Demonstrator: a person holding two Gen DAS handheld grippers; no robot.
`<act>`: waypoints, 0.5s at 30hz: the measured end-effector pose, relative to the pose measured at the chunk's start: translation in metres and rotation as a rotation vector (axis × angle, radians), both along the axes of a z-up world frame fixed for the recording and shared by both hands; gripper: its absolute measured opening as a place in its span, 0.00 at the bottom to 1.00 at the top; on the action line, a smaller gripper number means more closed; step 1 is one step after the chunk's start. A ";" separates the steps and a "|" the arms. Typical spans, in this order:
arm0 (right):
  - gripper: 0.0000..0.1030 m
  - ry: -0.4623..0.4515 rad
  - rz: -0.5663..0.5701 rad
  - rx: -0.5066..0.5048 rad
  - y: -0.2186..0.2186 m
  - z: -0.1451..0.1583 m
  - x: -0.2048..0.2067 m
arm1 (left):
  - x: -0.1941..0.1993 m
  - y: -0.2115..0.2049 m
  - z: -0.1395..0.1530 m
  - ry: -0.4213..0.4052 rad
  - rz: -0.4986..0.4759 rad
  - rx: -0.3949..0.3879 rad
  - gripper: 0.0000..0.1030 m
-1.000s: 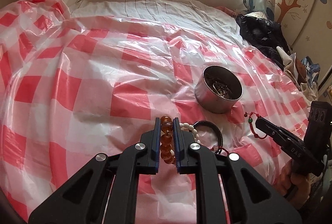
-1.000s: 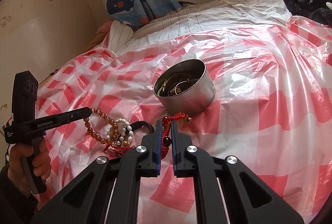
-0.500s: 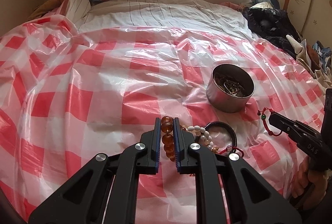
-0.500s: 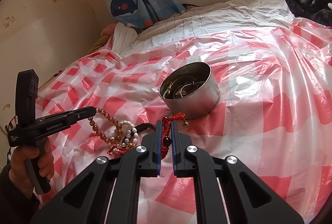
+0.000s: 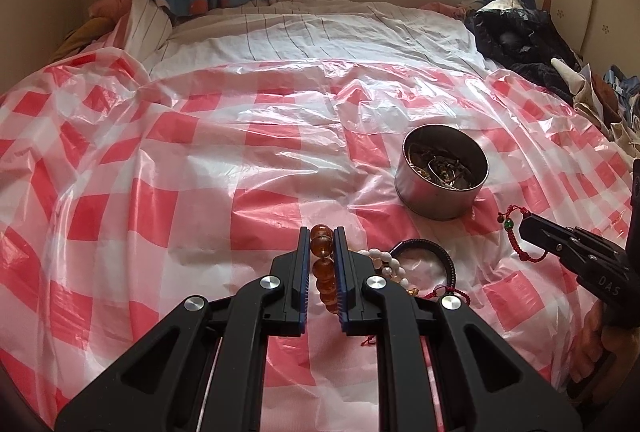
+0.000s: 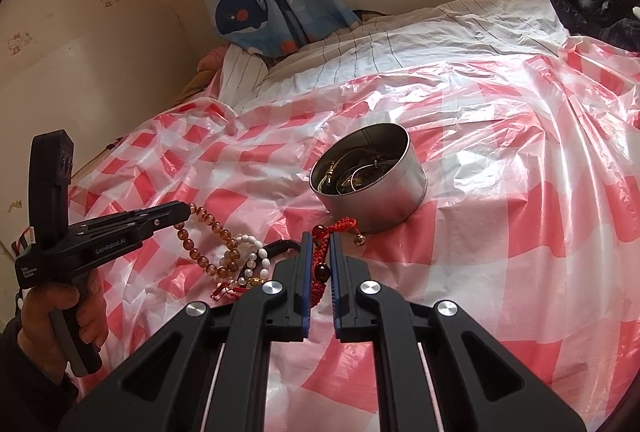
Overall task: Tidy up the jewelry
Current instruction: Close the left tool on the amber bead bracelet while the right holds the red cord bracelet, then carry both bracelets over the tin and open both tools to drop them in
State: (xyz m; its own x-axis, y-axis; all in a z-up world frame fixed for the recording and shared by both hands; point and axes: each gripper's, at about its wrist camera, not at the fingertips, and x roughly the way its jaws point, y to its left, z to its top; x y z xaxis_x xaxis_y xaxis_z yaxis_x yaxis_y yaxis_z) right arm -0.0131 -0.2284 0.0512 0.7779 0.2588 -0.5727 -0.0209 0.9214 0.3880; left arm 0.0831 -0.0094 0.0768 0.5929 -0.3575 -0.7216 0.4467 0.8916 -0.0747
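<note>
My left gripper [image 5: 322, 232] is shut on an amber bead bracelet [image 5: 322, 256], lifted a little off the red-checked plastic sheet; it also shows in the right wrist view [image 6: 208, 228]. My right gripper [image 6: 319, 237] is shut on a red cord bracelet [image 6: 320, 264] with a dark bead, seen in the left wrist view [image 5: 516, 232]. A round metal tin [image 5: 444, 176] holding metal jewelry stands just beyond both grippers, also in the right wrist view [image 6: 370, 178]. A white bead bracelet [image 6: 254, 252], a black cord bracelet [image 5: 432, 256] and red string lie between the grippers.
The plastic sheet [image 5: 200, 160] covers a bed with a striped white cover [image 5: 320, 32] behind. Dark clothes [image 5: 524, 40] lie piled at the far right. Whale curtains [image 6: 272, 4] hang at the wall under the window.
Both grippers have risen and drawn back a little with their bracelets held. The amber bracelet hangs stretched from the left gripper. The tin has not moved.
</note>
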 end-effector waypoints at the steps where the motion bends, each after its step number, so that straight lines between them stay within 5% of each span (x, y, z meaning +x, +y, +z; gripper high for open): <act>1: 0.09 -0.001 -0.001 0.001 0.000 0.000 0.000 | 0.000 0.000 0.000 -0.001 0.000 0.000 0.10; 15: 0.09 -0.013 -0.014 0.023 -0.004 0.005 0.002 | -0.006 -0.006 0.022 -0.010 -0.038 -0.099 0.10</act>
